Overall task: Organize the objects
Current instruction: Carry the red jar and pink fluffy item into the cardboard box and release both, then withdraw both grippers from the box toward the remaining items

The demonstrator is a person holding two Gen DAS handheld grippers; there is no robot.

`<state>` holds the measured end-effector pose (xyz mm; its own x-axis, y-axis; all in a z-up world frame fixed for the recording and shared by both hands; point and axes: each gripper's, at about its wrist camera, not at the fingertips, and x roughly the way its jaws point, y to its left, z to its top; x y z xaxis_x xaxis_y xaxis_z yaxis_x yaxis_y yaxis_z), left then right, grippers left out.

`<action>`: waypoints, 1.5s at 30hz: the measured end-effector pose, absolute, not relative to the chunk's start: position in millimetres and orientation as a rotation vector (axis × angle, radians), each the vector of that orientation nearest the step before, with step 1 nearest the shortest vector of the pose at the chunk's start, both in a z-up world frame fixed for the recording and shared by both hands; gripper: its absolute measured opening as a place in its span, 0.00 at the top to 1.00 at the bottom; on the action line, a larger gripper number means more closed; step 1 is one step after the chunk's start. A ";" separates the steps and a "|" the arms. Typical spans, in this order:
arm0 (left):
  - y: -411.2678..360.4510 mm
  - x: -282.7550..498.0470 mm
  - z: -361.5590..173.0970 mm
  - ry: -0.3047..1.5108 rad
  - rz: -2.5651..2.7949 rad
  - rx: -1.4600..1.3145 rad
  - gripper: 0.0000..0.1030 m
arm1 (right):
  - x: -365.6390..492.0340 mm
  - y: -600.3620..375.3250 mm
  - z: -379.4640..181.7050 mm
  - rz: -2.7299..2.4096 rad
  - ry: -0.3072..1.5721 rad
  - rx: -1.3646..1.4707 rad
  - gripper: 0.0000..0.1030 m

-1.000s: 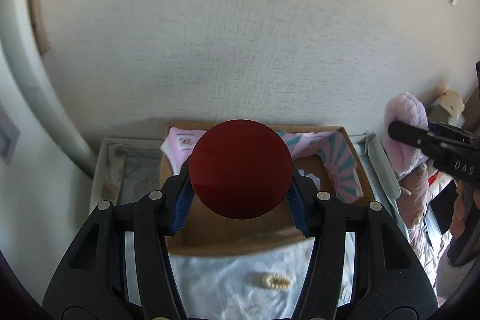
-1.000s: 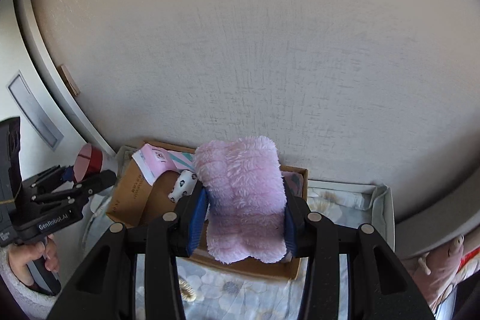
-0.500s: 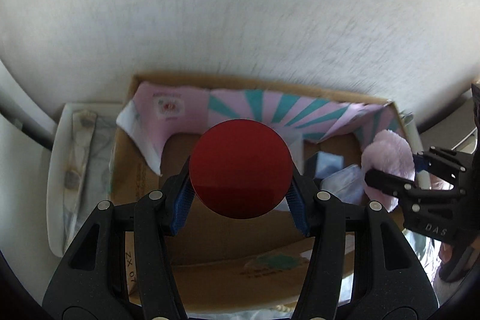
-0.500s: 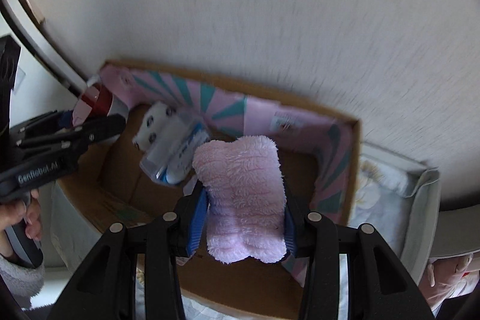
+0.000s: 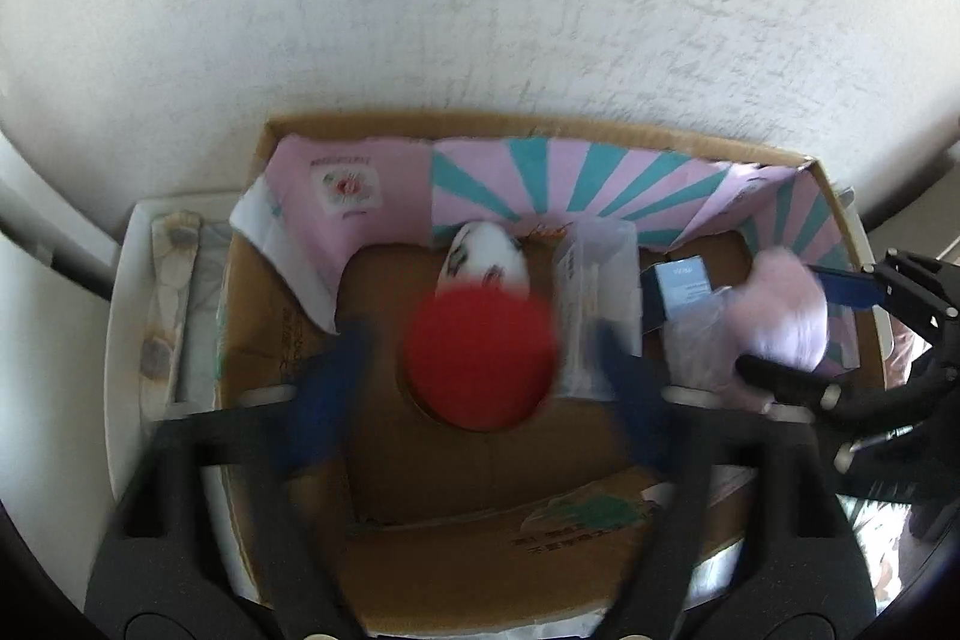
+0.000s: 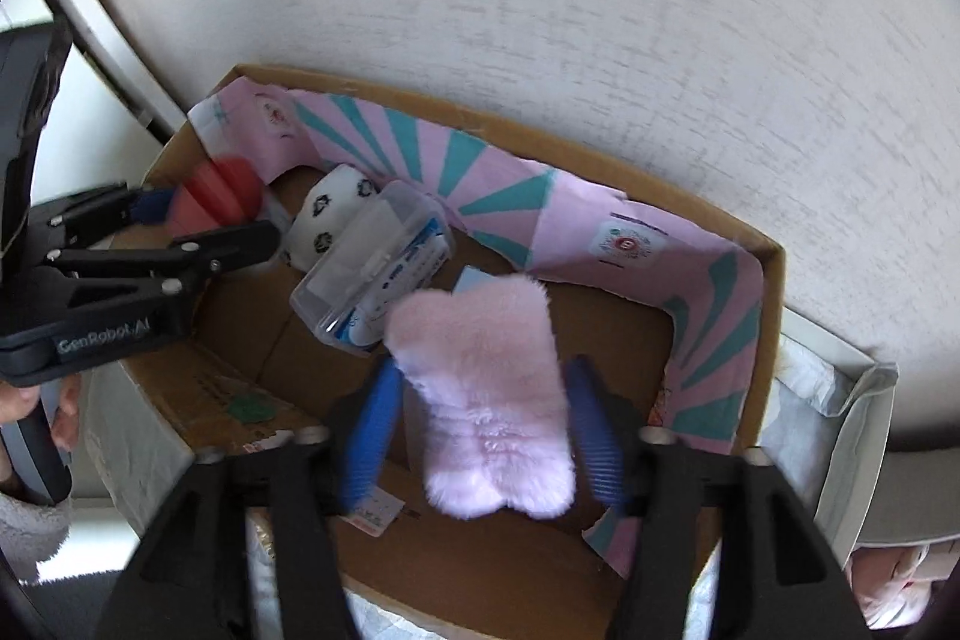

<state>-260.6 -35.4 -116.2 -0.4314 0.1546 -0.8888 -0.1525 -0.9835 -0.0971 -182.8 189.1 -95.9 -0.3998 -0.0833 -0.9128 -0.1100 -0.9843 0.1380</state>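
A cardboard box (image 5: 288, 340) (image 6: 771, 280) lined with pink and teal paper stands against the wall. My left gripper (image 5: 480, 364) is open over its left part; the red round-lidded object (image 5: 480, 361) (image 6: 222, 190) sits free between the spread, blurred fingers. My right gripper (image 6: 480, 418) is open over the right part; the pink fluffy item (image 6: 486, 394) (image 5: 780, 304) lies between its blue pads (image 6: 372, 430) with gaps on both sides.
Inside the box lie a white patterned ball (image 5: 486, 250) (image 6: 327, 220), a clear plastic case (image 6: 372, 268) (image 5: 594, 280) and a small blue-grey box (image 5: 681, 286). The box rests on a floral cloth in a white tray (image 5: 120, 316) (image 6: 858, 400).
Both grippers dropped lower into the box and opened. The red object and the pink fluffy item were let go between the fingers.
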 end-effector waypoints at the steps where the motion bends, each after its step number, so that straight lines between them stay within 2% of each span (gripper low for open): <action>1: -34.0 -259.8 -111.2 -0.001 2.519 -1.534 0.00 | -182.4 188.2 -95.1 2.602 0.267 -1.707 0.24; 5: -29.6 -262.7 -102.1 0.029 2.506 -1.526 0.00 | -177.6 185.8 -91.8 2.630 0.241 -1.668 0.15; 20: -34.1 -238.0 -94.7 0.034 2.461 -1.474 0.00 | -165.7 193.8 -65.0 2.656 0.256 -1.540 0.15; 36: -58.9 -145.5 27.2 -0.014 2.677 -1.139 0.00 | -86.7 182.4 37.1 2.682 0.392 -1.133 0.15; 42: -76.4 -98.3 54.8 -0.030 2.772 -0.994 0.00 | -44.0 157.2 56.0 2.630 0.338 -0.956 0.15; 45: -85.7 -78.1 57.2 -0.055 2.769 -0.966 0.00 | -25.3 148.8 57.8 2.630 0.378 -0.933 0.15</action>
